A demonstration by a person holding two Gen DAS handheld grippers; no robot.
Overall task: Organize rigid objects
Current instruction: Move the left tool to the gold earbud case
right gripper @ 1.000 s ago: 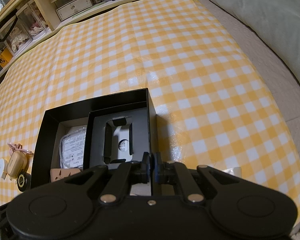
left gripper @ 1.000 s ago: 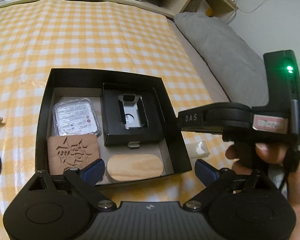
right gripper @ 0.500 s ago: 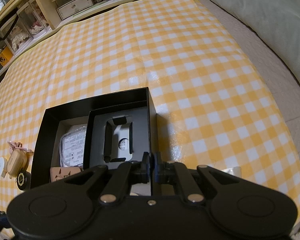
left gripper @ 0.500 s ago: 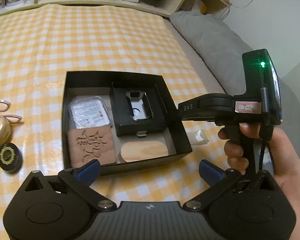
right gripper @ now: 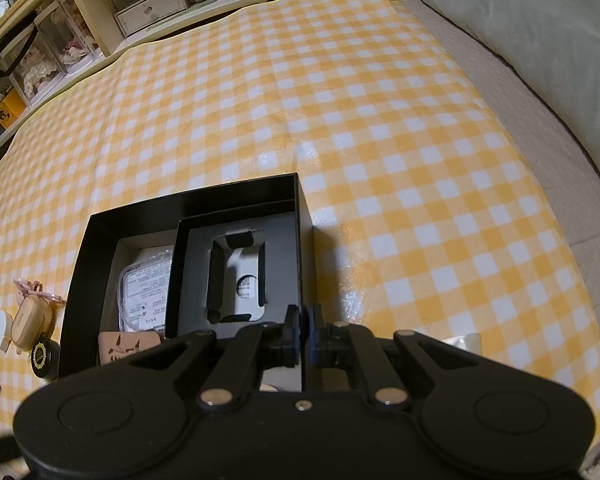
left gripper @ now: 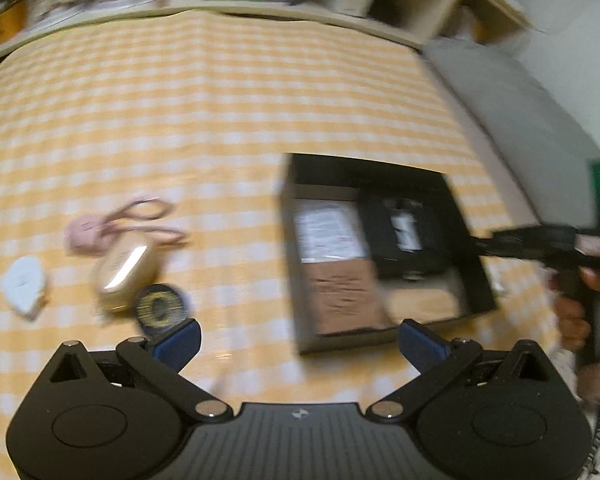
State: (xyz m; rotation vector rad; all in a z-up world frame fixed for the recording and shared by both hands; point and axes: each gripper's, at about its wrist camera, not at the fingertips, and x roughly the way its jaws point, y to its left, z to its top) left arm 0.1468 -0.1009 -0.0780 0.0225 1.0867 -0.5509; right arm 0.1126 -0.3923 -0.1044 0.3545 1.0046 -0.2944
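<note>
Right claw (right gripper: 304, 330) clenched on right wall of black box (right gripper: 300, 216), likely bracing it while items go in. Left claw (left gripper: 298, 338) released wide, empty, low centre of frame, aimed between box and loose items. Round black tin (left gripper: 161, 307), tan case (left gripper: 122, 271), white piece (left gripper: 23, 286) on checkered cloth (left gripper: 180, 100), lower left. Left view motion-blurred; box contents smeared, labels unreadable.

A black box (right gripper: 300, 204) sits on a yellow-and-white checked cloth (right gripper: 380, 120), beside a gold-trimmed black tin (left gripper: 160, 304).
</note>
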